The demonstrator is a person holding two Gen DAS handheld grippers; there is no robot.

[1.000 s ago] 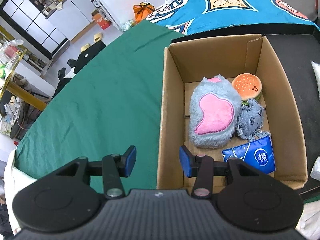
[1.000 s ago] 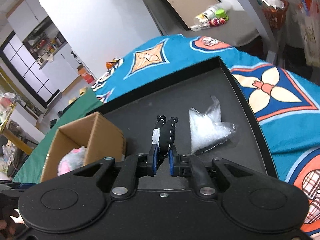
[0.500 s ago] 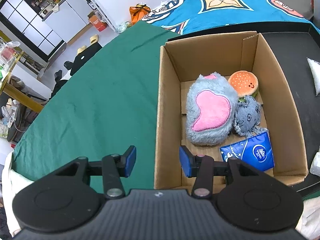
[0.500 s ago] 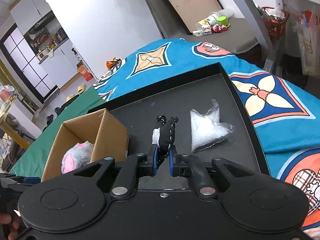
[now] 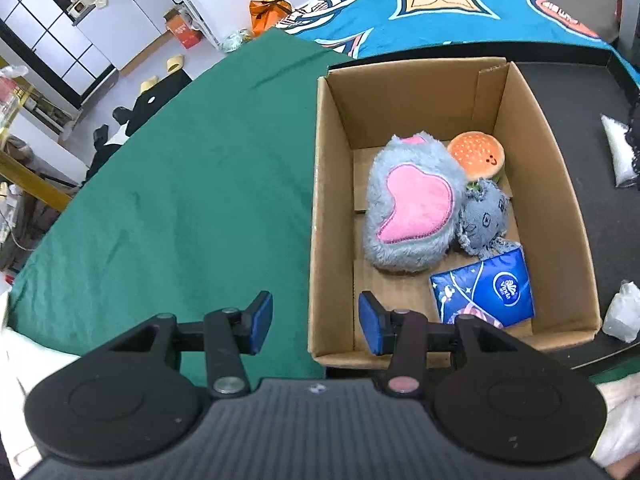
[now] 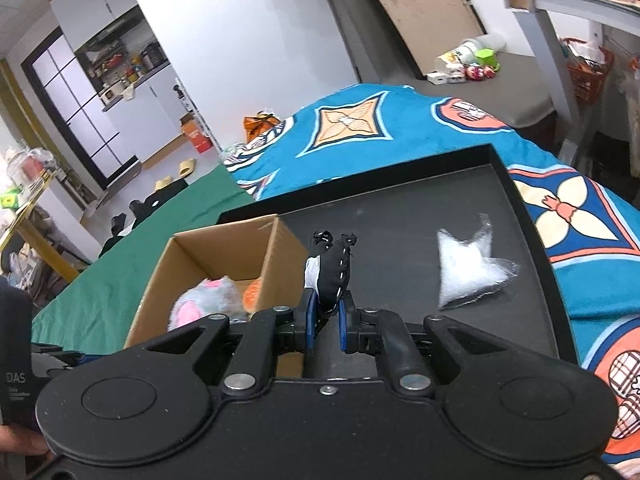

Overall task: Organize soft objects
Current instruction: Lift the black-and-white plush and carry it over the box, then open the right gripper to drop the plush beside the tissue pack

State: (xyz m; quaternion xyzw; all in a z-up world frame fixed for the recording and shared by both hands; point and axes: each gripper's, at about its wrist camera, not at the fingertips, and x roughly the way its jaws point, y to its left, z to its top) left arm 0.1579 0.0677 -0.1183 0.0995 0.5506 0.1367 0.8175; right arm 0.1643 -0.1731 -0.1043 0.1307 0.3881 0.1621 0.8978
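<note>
Box (image 5: 560,184) is holding four soft items. Right gripper (image 6: 324,326), angled downward over the black tray (image 6: 400,200), is clenching one black-and-white plush toy (image 6: 330,276); left gripper (image 5: 316,326), its jaws parted and empty, is straddling the box's wall.

Grey plush (image 5: 412,208) with pink heart, orange burger toy (image 5: 478,156), blue tissue pack (image 5: 486,288), brown box (image 5: 332,184).

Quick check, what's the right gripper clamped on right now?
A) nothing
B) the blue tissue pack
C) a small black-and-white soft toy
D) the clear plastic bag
C: the right gripper is shut on a small black-and-white soft toy; the clear plastic bag lies apart on the black tray, and the blue tissue pack sits in the cardboard box.
</note>
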